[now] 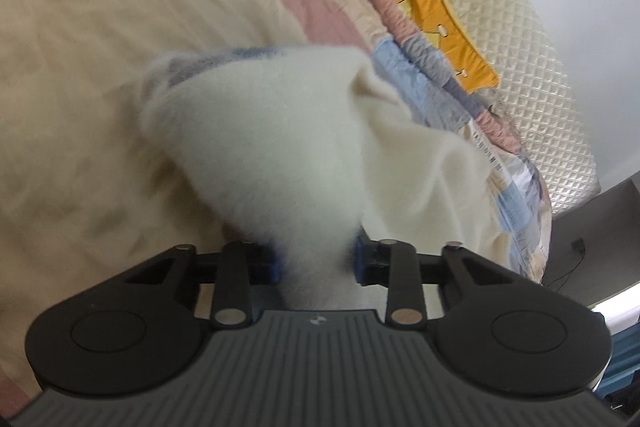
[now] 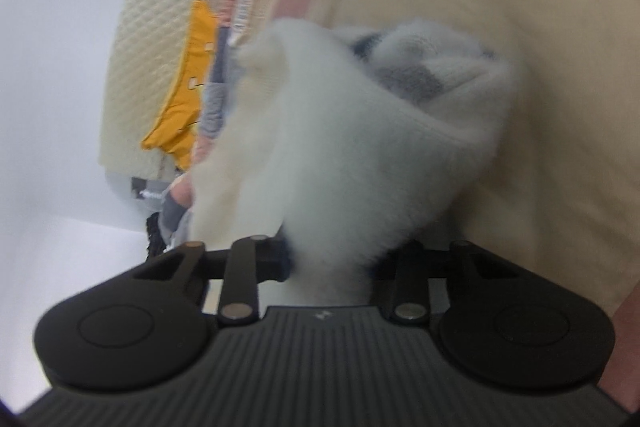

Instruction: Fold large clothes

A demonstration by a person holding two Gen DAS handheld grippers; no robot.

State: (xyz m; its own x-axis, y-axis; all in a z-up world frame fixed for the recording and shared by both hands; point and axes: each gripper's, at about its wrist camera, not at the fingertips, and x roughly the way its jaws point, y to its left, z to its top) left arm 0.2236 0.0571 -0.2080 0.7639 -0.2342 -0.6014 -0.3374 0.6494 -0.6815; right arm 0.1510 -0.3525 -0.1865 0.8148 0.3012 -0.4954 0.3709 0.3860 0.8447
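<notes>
My left gripper is pinched tight on a bunch of fluffy white fleece garment with grey patches; my right gripper is clamped on another bunch of it. The cloth hangs lifted between them above the cream patchwork quilt, with a yellow cloth on the quilted mattress beyond.

— where's the garment?
— bunched between the jaws of the left gripper, hanging over the bedspread.
— and the other end?
— pinched in the right gripper, above the same bedspread.
— beyond that?
— mattress at the far edge, pillow lying on it.
</notes>
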